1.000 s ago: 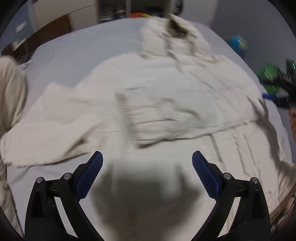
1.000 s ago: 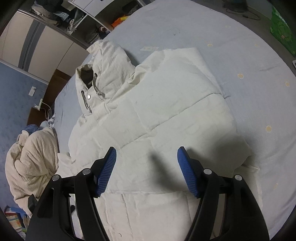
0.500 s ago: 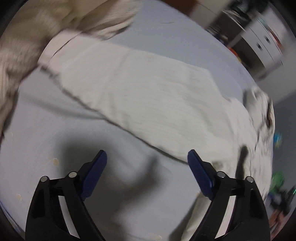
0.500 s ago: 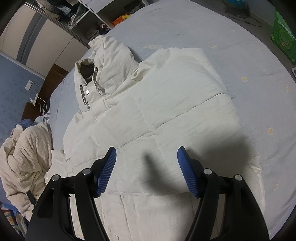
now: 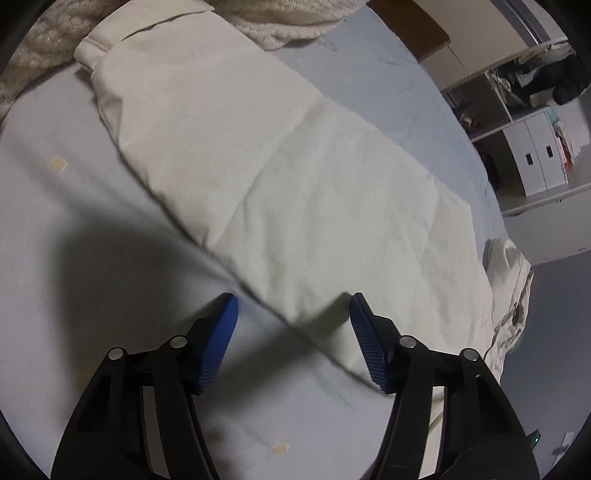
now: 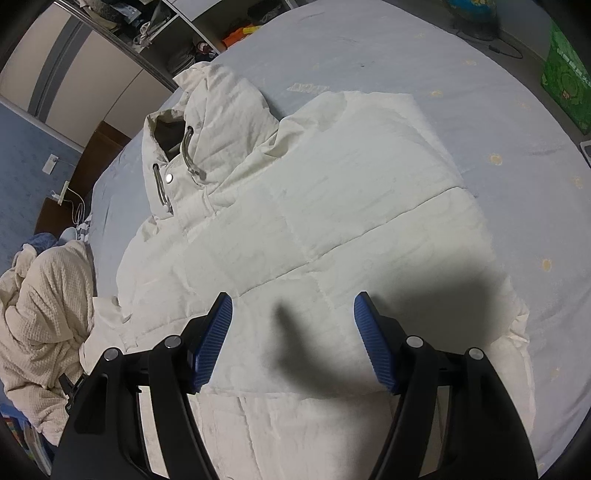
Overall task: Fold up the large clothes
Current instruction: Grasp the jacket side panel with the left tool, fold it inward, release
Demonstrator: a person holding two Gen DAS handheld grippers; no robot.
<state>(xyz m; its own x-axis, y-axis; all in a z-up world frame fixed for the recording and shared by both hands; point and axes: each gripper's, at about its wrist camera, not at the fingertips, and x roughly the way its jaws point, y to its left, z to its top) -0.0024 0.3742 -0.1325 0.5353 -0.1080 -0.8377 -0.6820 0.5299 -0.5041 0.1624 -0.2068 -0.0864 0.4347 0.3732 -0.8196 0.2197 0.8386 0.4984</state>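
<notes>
A: Where is the coat?

B: The cream padded jacket lies flat on the pale blue bed sheet, front up. Its hood points to the far left, with grey drawstrings and a metal snap at the collar. One sleeve is folded across the chest, and its edge runs along the right side of the body.

A: And the other sleeve?

B: In the left wrist view the sleeve stretches out straight over the sheet, cuff at the far left, shoulder end at the near right.

A: What about the claws?

B: The left gripper is closing. Its blue pads straddle the near edge of the sleeve: the left pad over bare sheet, the right pad over the cloth. They do not press on it. The right gripper hangs over the lower part of the jacket with its jaws fairly wide and nothing between them, casting a shadow on the cloth.

A: Anything else around?

B: A knobbly cream blanket is heaped at the left edge of the bed. Shelves with clutter stand beyond the far side, and a green box sits at the far right.
</notes>
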